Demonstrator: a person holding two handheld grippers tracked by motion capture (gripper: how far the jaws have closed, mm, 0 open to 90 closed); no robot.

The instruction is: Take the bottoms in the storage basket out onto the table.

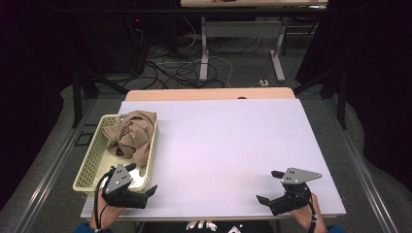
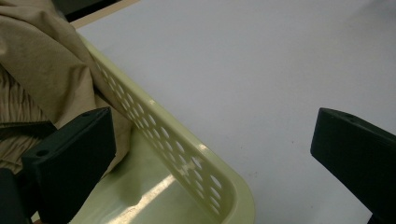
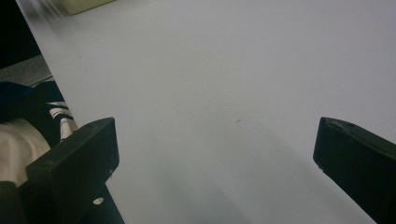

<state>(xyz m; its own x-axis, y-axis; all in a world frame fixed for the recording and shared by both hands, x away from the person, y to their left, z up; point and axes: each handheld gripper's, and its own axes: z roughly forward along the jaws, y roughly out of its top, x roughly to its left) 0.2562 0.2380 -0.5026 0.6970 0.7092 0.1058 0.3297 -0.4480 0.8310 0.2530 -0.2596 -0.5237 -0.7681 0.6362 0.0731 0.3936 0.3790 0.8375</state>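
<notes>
The tan garment (image 1: 132, 136) lies bunched in the perforated basket's (image 1: 88, 165) far half. The left gripper (image 1: 141, 187), jaws spread, hovers at its near corner; the right gripper (image 1: 270, 187), also spread, is well apart over the table (image 1: 228, 145).

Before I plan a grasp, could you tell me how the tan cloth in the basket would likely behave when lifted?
The tan cloth lies crumpled, so it is probably floppy. Draped over the basket rim, it may drag.
</notes>
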